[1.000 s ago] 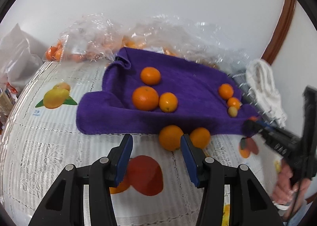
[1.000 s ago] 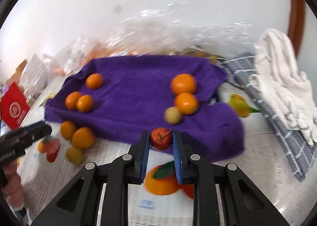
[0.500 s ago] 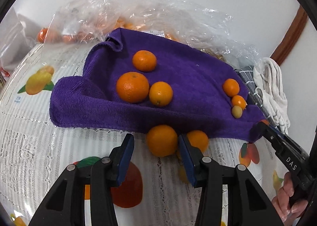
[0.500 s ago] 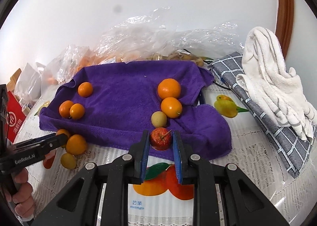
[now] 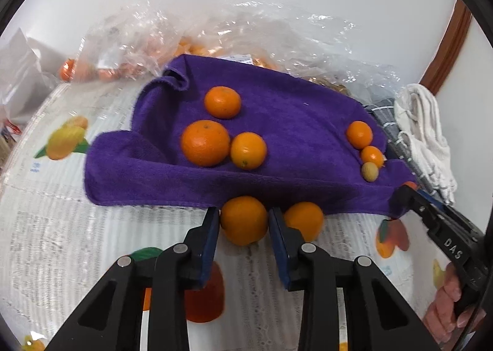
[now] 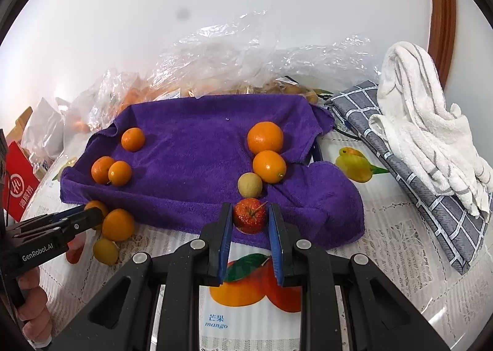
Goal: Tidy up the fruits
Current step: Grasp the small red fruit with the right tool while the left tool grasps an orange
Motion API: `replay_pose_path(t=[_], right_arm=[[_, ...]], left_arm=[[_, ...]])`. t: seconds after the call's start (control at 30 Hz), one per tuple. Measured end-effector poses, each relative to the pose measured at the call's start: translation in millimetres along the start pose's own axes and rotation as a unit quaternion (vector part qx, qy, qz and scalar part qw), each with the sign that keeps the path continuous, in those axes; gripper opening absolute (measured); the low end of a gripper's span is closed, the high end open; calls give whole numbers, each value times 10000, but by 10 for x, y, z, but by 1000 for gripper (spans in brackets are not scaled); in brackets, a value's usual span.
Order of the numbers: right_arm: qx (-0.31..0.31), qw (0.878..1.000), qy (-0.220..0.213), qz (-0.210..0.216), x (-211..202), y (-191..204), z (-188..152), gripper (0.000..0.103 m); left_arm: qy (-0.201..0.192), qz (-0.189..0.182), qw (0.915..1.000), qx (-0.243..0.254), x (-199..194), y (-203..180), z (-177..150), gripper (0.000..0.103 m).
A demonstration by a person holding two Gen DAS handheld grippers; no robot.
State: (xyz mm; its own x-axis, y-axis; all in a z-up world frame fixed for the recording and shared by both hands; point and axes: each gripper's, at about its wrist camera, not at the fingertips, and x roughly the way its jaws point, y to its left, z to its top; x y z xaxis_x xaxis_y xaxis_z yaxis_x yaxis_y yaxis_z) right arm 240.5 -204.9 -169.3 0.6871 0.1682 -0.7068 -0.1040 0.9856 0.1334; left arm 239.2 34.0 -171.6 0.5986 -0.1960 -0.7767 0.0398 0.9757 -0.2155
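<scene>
A purple towel [image 5: 286, 123] lies on the table with several oranges on it, three at its left [image 5: 205, 142] and two plus a small yellowish fruit at its right [image 5: 369, 171]. My left gripper [image 5: 244, 220] has its jaws close around an orange [image 5: 244, 220] on the tablecloth just off the towel's front edge; another orange [image 5: 303, 219] lies beside it. My right gripper [image 6: 250, 217] has its jaws spread a little around a small red apple [image 6: 250, 215] that rests on the towel's [image 6: 191, 147] front edge, below the yellowish fruit [image 6: 250, 184].
Clear plastic bags [image 6: 234, 67] of fruit lie behind the towel. A white towel [image 6: 425, 123] on a grey checked cloth [image 6: 431, 197] sits at the right. A yellow fruit [image 6: 105, 251] lies on the tablecloth by the left gripper [image 6: 77, 221]. A red packet [image 6: 18, 187] is at the far left.
My left gripper has moved forward and closed in around the orange on the tablecloth. My right gripper has opened slightly, and the red apple now rests on the towel's edge.
</scene>
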Motion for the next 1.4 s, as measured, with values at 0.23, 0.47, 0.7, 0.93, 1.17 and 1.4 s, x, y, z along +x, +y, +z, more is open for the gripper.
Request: replay_pose_path(t=[0.23,0.47,0.7,0.93,1.17,1.4], right_arm=[[32,10000,43,-37,17,-26,-6,23],[-14,10000,17,-32,0,-7,-7,23],[10,10000,-22,-6,-29,-4,3,23],[-37,10000,-33,-12,-41,36,-2,23],[22,9999,-135,17,-86,21,4,23],[76,9997,-242,7,-127,22,15,23]], left_arm=[[39,104,9999,-78,-14,67,5,32],[229,120,9995,183,92,-25,-40,38],[25,244,9993,285,44,-58,-54,31],[-97,81,9999,-16,-71,61,-8,31],[-520,-59,9985,-132,-249,96,53,31],[-860,-10,9961,-185,-364,143,95,31]])
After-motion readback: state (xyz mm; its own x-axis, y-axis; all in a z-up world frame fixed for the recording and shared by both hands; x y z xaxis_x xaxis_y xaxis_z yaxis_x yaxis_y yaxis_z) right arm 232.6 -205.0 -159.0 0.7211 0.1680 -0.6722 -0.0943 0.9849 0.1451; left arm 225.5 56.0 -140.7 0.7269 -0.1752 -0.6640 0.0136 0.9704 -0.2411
